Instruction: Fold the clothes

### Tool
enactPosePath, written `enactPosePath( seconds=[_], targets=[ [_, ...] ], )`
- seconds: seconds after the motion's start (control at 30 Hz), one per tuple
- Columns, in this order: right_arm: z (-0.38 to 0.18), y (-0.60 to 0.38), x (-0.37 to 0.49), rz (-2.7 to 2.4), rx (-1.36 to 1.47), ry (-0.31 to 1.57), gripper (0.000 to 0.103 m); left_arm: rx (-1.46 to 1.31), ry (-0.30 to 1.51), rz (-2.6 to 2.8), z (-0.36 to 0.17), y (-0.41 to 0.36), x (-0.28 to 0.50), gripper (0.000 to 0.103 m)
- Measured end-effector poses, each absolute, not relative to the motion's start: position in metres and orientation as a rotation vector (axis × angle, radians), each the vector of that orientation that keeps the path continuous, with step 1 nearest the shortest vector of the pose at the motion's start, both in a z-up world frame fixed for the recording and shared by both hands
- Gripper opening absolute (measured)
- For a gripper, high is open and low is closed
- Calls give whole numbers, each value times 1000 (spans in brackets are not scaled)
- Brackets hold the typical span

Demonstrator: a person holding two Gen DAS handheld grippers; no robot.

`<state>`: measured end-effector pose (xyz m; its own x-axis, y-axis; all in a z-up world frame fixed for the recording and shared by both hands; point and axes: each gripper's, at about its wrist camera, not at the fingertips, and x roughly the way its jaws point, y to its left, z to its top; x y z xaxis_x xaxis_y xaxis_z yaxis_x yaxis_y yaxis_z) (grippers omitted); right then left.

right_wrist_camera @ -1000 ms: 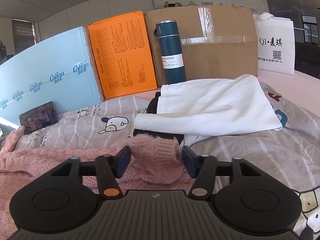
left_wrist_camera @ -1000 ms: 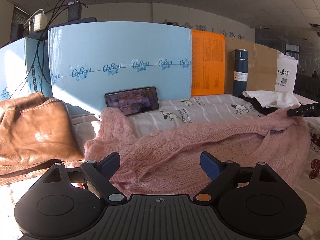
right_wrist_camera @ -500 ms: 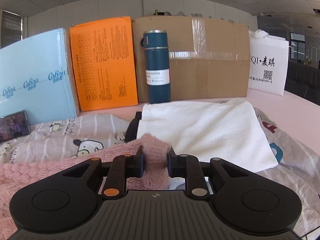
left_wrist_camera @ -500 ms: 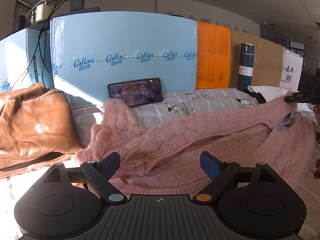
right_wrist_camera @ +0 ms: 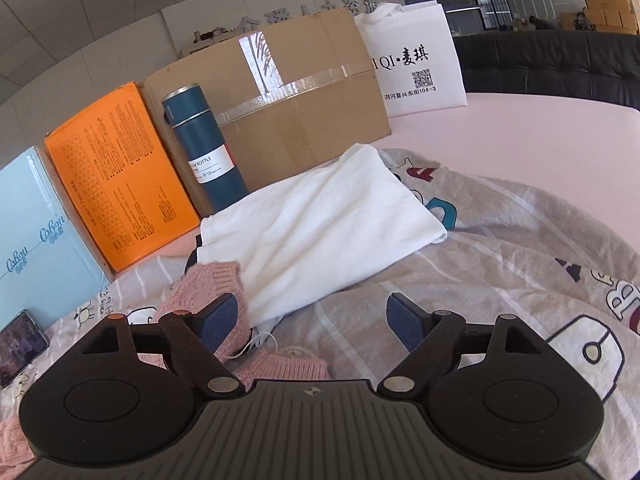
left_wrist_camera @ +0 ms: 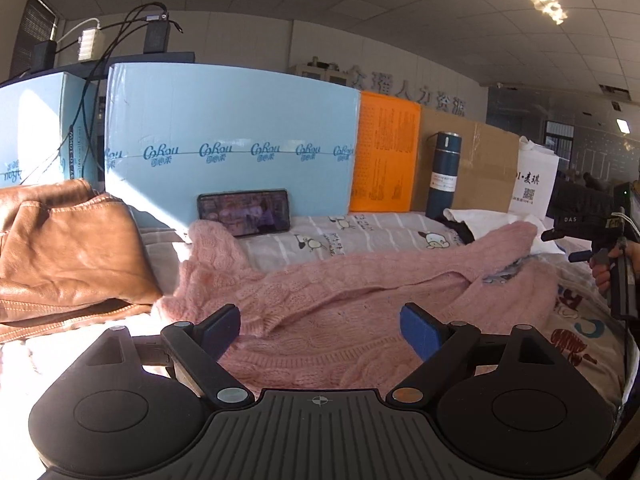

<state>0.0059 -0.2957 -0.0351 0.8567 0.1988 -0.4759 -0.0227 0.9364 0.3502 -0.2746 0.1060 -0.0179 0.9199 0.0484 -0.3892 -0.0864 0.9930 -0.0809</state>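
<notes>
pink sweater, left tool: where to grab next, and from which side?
Take the pink sweater by the ribbed hem edge just ahead of the open left tool, coming in low from the near side. That edge lies free on the bedsheet and is thin enough to pinch; the middle lies flat.

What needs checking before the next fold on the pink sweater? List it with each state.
1. Left gripper open, nothing between its fingers: ok.
2. Right gripper opening, off the sleeve cuff: ok.
3. Pink sweater lying flat: not ok, it is bunched and wrinkled.
4. Sleeve clear of the white garment: not ok, the cuff lies against it.
5. Brown leather jacket clear of the sweater: ok.
6. Loose thread free of the right gripper: cannot tell.
</notes>
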Motion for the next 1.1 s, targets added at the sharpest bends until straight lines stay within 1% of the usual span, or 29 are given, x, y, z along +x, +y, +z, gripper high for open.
enactPosePath(
  seconds=[0.1,0.2,0.3,0.37,0.43,0.47,0.5,0.53,0.73,0.87,0.93,1.0,1.1],
  targets=[
    [-41,-296,-3,142,370,565,81,-57,457,69,-26,89,-260,90],
    [-45,-289,-9,164,349,582,81,24,484,82,-29,73,-249,90],
    [-49,-282,-10,177,335,594,82,42,530,62,-37,63,-242,89],
    [-53,-278,-10,187,335,608,82,51,568,51,-43,62,-239,85],
    [-57,-273,-8,191,326,617,82,35,577,22,-47,65,-241,53],
    [-59,-271,-8,187,309,617,83,22,561,6,-46,66,-245,44],
    [-60,-268,-8,180,293,615,83,17,541,5,-44,67,-249,24],
    [-61,-266,-8,175,279,613,84,4,519,11,-42,69,-253,15],
    [-64,-260,-8,169,231,608,86,-137,310,147,-15,107,-306,13],
    [-65,-260,-8,169,229,610,86,-200,69,144,-4,134,-369,13],
    [-65,-259,-8,168,225,609,87,-205,-13,133,-3,137,-398,13],
    [-65,-259,-8,167,225,609,87,-244,-31,118,-5,141,-423,13],
    [-65,-259,-8,166,223,610,87,-337,13,39,-15,146,-450,13]
  ],
)
